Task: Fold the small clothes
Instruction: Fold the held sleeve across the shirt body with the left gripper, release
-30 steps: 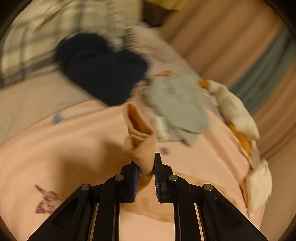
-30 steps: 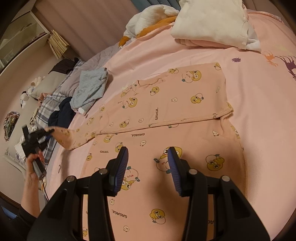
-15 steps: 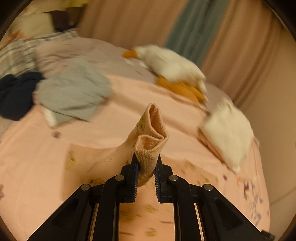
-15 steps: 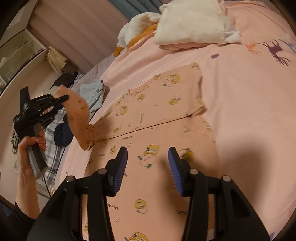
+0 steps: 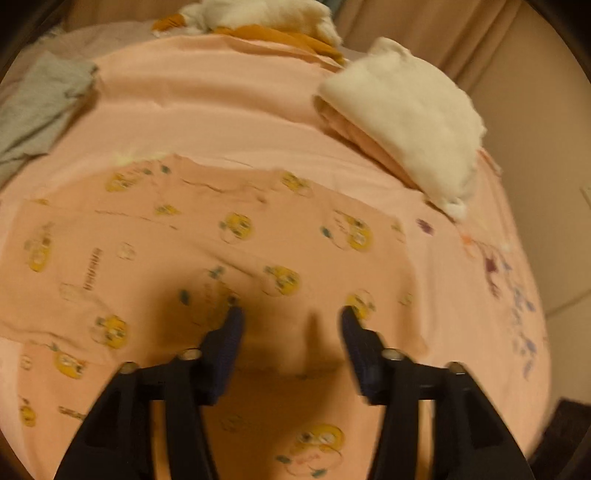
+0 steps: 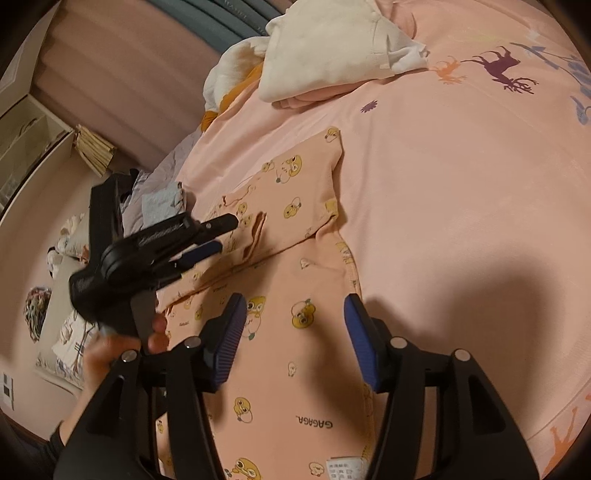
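Observation:
A peach shirt with yellow cartoon prints [image 6: 295, 325] lies flat on the pink bed sheet [image 6: 461, 192]. Its sleeve [image 6: 295, 195] is folded across the body. In the left wrist view the shirt [image 5: 184, 251] fills the lower frame. My left gripper [image 5: 288, 314] is open and empty just above the shirt. It also shows in the right wrist view [image 6: 221, 232], hovering over the folded sleeve. My right gripper [image 6: 293, 314] is open and empty above the shirt's lower part.
A folded white and pink pile [image 6: 332, 55] lies at the far side of the bed, also in the left wrist view [image 5: 402, 114]. A grey garment [image 5: 33, 107] lies at the left. A white and orange bundle [image 5: 266, 18] lies behind. A shelf [image 6: 29, 147] stands beside the bed.
My left gripper carried the sleeve across the shirt, laid it down and opened. The right gripper stayed open over the shirt.

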`<action>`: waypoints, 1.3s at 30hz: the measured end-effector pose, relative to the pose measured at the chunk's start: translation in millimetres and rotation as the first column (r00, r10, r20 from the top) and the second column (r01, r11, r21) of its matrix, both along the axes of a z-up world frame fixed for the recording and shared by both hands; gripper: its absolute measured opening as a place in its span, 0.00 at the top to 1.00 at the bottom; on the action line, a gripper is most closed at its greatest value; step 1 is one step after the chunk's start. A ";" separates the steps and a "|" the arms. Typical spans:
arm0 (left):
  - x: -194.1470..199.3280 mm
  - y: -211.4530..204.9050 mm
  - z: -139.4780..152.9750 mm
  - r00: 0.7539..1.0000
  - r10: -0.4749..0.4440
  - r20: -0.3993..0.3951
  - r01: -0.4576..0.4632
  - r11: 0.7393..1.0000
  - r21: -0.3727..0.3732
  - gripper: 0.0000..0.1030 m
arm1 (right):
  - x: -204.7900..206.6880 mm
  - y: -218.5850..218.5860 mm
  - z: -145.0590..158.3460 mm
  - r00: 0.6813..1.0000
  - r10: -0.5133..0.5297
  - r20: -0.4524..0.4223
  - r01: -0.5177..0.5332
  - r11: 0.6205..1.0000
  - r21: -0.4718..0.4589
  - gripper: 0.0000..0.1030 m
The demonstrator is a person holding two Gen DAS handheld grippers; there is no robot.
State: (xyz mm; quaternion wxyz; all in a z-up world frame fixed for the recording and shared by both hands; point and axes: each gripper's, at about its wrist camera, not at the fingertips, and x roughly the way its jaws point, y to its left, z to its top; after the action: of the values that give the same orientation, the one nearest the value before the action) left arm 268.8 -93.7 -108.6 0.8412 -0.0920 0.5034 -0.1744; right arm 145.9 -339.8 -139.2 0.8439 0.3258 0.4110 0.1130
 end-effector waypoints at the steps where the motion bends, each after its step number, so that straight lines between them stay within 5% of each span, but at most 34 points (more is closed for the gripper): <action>1: -3.7 2.4 3.6 1.000 -0.012 0.010 0.012 1.000 -0.012 0.33 | 1.9 0.3 0.5 1.000 -0.003 -0.001 0.003 1.000 0.005 0.45; 10: -31.6 80.2 17.1 0.991 0.082 0.104 -0.080 0.997 -0.016 0.33 | 57.2 44.4 8.9 0.995 0.103 0.013 -0.103 0.995 0.012 0.45; 16: -58.9 159.0 6.2 0.969 0.219 0.114 -0.223 0.974 0.032 0.33 | 113.9 84.3 4.1 0.989 0.149 -0.015 -0.149 0.984 -0.096 0.49; 20: -74.1 200.4 -0.6 0.951 0.294 0.093 -0.296 0.955 0.014 0.33 | 149.9 105.9 -16.8 0.986 0.131 -0.105 -0.148 0.972 -0.180 0.59; 22: -79.6 216.7 -3.6 0.943 0.324 0.080 -0.326 0.945 0.006 0.33 | 156.8 115.8 -20.6 0.986 0.122 -0.112 -0.145 0.962 -0.231 0.69; 24: -86.0 232.4 -6.9 0.934 0.349 0.070 -0.350 0.937 0.003 0.33 | 159.2 126.4 -18.1 0.988 0.121 -0.098 -0.146 0.942 -0.302 0.92; 26: -87.9 242.6 -8.3 0.925 0.374 0.063 -0.374 0.927 -0.009 0.33 | 159.3 131.1 -11.7 0.988 0.129 -0.084 -0.150 0.929 -0.339 0.94; 33: -90.7 252.8 -7.9 0.917 0.393 0.062 -0.392 0.919 -0.038 0.33 | 142.2 93.9 62.0 0.990 0.085 0.112 -0.045 0.946 -0.321 0.95; 39: -81.0 238.5 -5.0 0.931 0.358 0.074 -0.356 0.934 -0.036 0.33 | 135.0 47.1 64.0 0.997 0.002 0.072 0.025 0.927 -0.375 0.94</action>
State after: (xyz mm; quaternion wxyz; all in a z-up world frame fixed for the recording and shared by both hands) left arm 187.8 144.8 -113.6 0.8772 -0.1843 0.4425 -0.0280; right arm 281.0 -292.7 -75.3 0.9054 0.1565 0.3928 0.0391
